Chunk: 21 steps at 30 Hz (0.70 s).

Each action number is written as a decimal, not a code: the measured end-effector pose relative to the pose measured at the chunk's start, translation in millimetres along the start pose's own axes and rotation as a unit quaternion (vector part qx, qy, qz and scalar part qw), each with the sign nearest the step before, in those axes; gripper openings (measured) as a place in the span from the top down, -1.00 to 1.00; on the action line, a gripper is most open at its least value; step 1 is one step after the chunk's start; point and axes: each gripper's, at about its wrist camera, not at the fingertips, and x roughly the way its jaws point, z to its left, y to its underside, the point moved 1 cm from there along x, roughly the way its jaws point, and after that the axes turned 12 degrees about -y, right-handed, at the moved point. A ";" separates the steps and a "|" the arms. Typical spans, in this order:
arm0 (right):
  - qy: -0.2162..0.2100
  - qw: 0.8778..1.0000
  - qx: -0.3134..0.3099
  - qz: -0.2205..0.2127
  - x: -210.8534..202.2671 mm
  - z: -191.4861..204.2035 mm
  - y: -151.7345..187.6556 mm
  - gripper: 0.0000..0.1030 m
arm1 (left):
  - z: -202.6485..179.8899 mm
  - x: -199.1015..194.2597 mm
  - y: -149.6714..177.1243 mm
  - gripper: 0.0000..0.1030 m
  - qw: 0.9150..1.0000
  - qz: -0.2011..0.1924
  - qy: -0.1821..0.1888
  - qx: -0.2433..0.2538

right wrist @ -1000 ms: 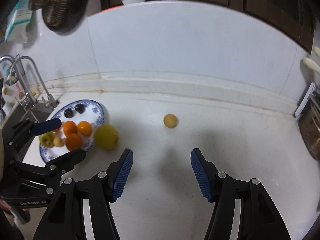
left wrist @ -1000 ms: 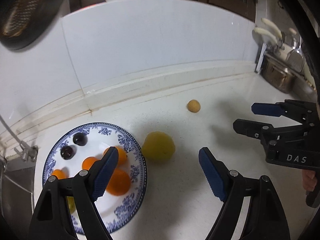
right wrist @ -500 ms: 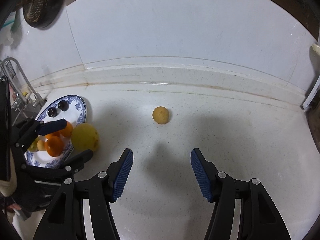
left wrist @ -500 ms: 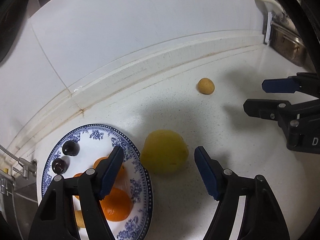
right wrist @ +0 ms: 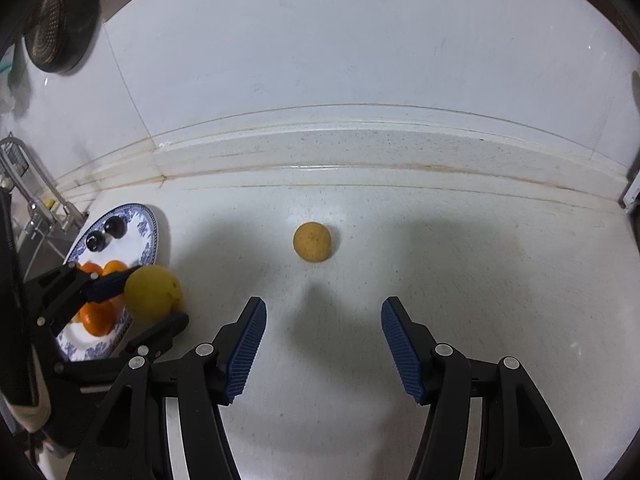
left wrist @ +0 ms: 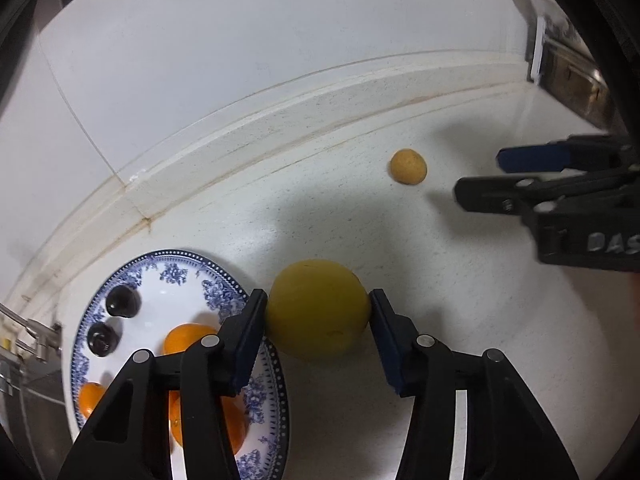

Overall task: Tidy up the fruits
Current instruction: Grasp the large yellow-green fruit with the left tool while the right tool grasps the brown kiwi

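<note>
A large yellow fruit (left wrist: pixel 318 308) sits on the white counter against the rim of a blue-patterned plate (left wrist: pixel 172 254). My left gripper (left wrist: pixel 316 314) is closing on it, and both blue pads touch its sides. The plate holds two dark fruits (left wrist: pixel 122 300) and several oranges (left wrist: pixel 184 338). In the right wrist view the yellow fruit (right wrist: pixel 154 296) shows between the left gripper's fingers (right wrist: pixel 112 285). A small round orange-yellow fruit (right wrist: pixel 312 241) lies alone on the counter. My right gripper (right wrist: pixel 323 310) hovers open just short of it, nothing between its pads.
A raised ledge and the white wall (right wrist: pixel 320 140) run along the back of the counter. A faucet (right wrist: pixel 36 188) and sink lie left of the plate. A metal rack (left wrist: pixel 572 80) stands at the far right. A dark strainer (right wrist: pixel 60 20) hangs on the wall.
The left gripper has dropped toward the yellow fruit and its jaws have narrowed until the pads touch it. The right gripper has come nearer the small fruit, its opening unchanged.
</note>
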 end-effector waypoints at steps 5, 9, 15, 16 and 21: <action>0.000 1.000 -0.015 0.004 12.1 -1.7 -8.3 -0.18 | 13.9 0.6 -10.4 0.02 0.998 0.008 0.025 -0.055; -0.001 1.000 -0.023 0.008 24.0 -2.1 -16.6 -0.17 | 21.0 5.3 -17.1 0.02 0.996 0.016 0.024 -0.086; 0.000 0.999 -0.026 0.018 40.9 -3.0 -26.0 -0.03 | 24.3 3.6 -22.6 0.02 0.992 0.019 0.033 -0.118; 0.000 0.999 -0.026 0.020 43.3 -3.1 -26.9 -0.02 | 24.4 3.1 -24.1 0.02 0.992 0.019 0.035 -0.121; -0.006 0.999 -0.026 0.027 54.0 -2.4 -28.9 0.25 | 27.7 1.7 -28.0 0.02 0.991 0.015 0.039 -0.130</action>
